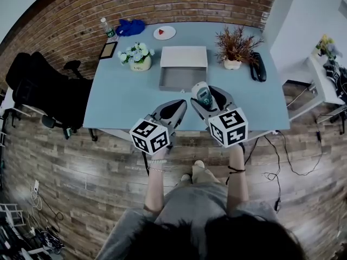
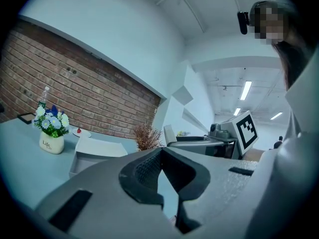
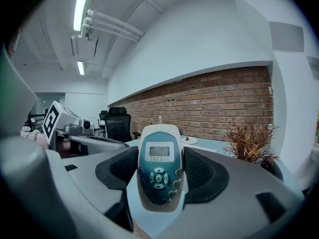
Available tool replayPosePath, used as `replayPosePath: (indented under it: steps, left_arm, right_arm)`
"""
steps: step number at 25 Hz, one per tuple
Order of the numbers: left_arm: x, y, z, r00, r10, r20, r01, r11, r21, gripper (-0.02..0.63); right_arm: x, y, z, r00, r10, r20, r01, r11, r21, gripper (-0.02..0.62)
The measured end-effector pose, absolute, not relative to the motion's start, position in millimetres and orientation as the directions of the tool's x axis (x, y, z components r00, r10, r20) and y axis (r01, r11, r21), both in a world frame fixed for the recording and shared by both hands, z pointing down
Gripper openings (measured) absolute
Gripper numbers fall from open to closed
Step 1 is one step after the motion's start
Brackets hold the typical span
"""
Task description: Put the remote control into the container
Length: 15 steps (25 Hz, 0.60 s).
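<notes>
Remote control (image 3: 158, 158) stands pinched between the pads of my right gripper (image 3: 160, 173), over the near table (image 1: 124, 102) edge; the container (image 1: 181, 79) lies farther off. Its slick sides could slip free. My left gripper (image 2: 167, 176) is closed and empty.

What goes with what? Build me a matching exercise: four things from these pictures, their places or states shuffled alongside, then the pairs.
Things:
1 remote control
2 container
3 plate
4 left tongs

Places or states:
a shut, nothing held
b open, in the middle of the table
c gripped in the right tongs
d at the table's far edge

Pairs: 1-c, 2-b, 3-d, 4-a
</notes>
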State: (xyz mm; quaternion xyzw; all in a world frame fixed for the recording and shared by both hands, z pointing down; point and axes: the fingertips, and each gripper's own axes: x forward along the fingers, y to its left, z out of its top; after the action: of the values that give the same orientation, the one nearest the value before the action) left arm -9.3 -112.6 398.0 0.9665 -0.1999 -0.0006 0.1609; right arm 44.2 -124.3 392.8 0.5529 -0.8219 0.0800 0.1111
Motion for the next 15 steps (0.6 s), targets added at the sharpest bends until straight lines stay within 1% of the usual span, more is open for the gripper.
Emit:
replayPosePath:
  steps: [15]
  left_arm:
    - [27.0,-169.7,411.6,0.896,-0.439,0.071,-0.437,-0.839,0.325,0.003]
  right_arm:
    - [85.1,-182.1,406.7,-0.421,-0.852,0.311,-0.895,0.446,0.012,0.285]
